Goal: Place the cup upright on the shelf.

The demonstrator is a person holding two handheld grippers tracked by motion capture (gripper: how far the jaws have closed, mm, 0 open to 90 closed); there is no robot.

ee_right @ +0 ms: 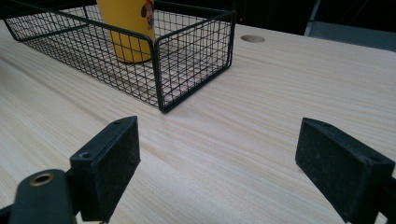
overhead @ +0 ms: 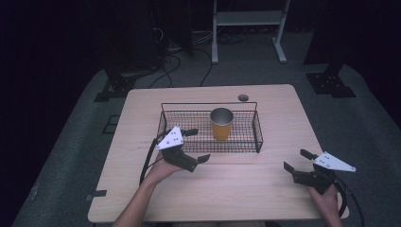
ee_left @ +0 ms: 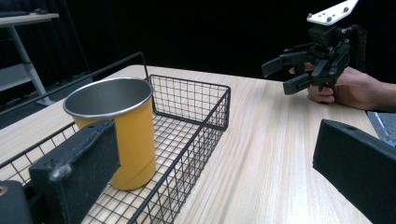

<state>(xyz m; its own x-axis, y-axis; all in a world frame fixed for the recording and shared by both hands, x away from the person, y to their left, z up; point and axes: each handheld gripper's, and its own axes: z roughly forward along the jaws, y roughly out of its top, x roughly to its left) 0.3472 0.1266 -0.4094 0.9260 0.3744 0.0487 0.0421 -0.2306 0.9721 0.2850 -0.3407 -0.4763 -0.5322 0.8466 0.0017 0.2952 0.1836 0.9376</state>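
An orange cup (overhead: 221, 124) with a metal rim stands upright in the black wire basket (overhead: 257, 132) at the table's middle. My left gripper (overhead: 197, 145) hovers open at the basket's front-left corner, one jaw over the wire, the other outside it, nothing held. In the left gripper view the cup (ee_left: 122, 130) is just past the left jaw, inside the basket (ee_left: 219, 107). My right gripper (overhead: 297, 159) is open over bare table at the front right, empty. In the right gripper view the cup (ee_right: 128, 28) and basket (ee_right: 196, 51) lie ahead to the left.
A light wooden table (overhead: 265, 189) carries the basket. A round cable hole (overhead: 243, 98) sits near its far edge. Beyond the table stand a white frame (overhead: 248, 28) and cables on a grey floor. The right gripper (ee_left: 299, 70) appears across the table in the left gripper view.
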